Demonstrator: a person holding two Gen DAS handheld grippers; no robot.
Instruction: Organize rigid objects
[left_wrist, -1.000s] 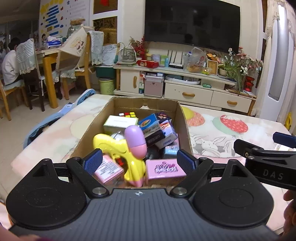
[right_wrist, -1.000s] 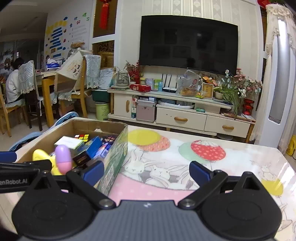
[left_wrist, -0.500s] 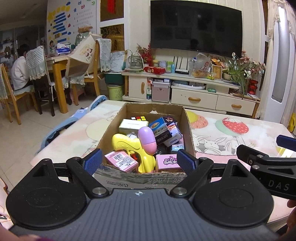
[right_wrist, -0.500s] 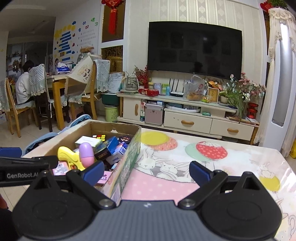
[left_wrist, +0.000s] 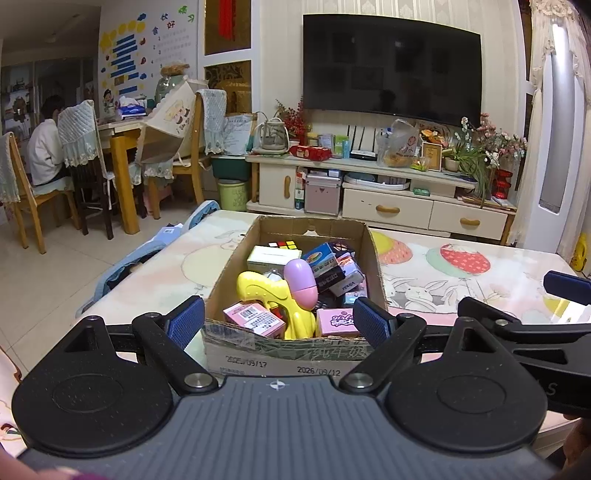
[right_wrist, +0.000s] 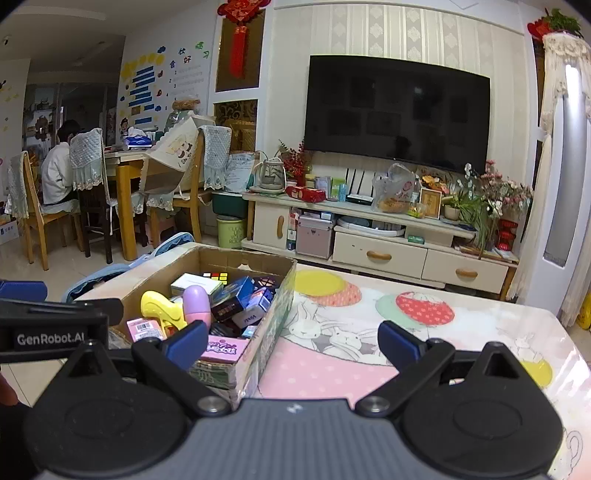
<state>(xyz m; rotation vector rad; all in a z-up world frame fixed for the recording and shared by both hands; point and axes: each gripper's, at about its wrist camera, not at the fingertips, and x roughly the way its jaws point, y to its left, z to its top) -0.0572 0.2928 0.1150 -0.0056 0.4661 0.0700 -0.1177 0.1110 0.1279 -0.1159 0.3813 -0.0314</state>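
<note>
A cardboard box (left_wrist: 295, 349) stands on the table (left_wrist: 461, 266), packed with small rigid things: a yellow toy gun (left_wrist: 275, 295) with a purple-and-pink capsule (left_wrist: 301, 282) on top, a pink barcode box (left_wrist: 253, 318) at the near left, a pink lettered box (left_wrist: 336, 321) at the near right, a puzzle cube (left_wrist: 282, 244) by the far wall, and a jumble of small blue and dark cartons that are hard to tell apart.

The left wrist view looks straight down the box and shows date stamps on its near wall; the right wrist view sees it from the side, showing the printed right wall (right_wrist: 275, 328) and far more of the bare tablecloth, with its rabbits and coloured balloons.

Beyond the table are a cream TV cabinet (right_wrist: 376, 236), a dark television (right_wrist: 397, 110), and a person seated (right_wrist: 57, 173) at a dining table at far left.

The left gripper (left_wrist: 277, 322) is spread wide and empty, fingers flanking the box's near end. The right gripper (right_wrist: 293, 341) is also wide and empty, over the cloth just right of the box, its left finger (right_wrist: 186, 341) in front of the box's near corner.
</note>
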